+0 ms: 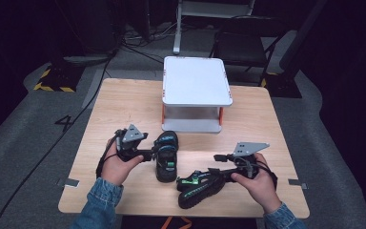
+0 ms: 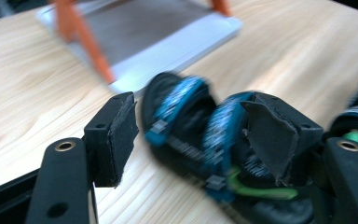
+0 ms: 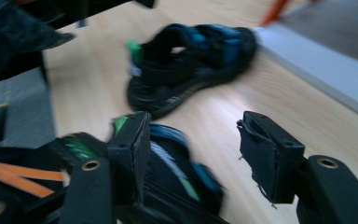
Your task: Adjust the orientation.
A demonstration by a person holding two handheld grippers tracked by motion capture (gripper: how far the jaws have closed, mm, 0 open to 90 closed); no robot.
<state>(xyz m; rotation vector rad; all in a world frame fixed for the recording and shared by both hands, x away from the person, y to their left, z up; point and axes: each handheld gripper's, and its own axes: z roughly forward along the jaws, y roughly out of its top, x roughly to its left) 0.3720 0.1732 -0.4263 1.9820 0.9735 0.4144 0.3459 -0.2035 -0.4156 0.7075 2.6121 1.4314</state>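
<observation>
Two sandals (image 1: 167, 156) (black, blue-strapped) lie on the wooden table (image 1: 124, 105) between open left gripper (image 1: 148, 153) and open right gripper (image 1: 208, 172).

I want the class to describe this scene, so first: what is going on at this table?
A person works at a wooden table with a claw in each hand. The left claw is at a black-and-blue sandal standing upright in front of a small white two-tier rack, its jaws open around the straps. The right claw reaches a second sandal lying tipped on its side near the table's front edge, jaws also apart. Neither sandal is on the rack yet.
</observation>
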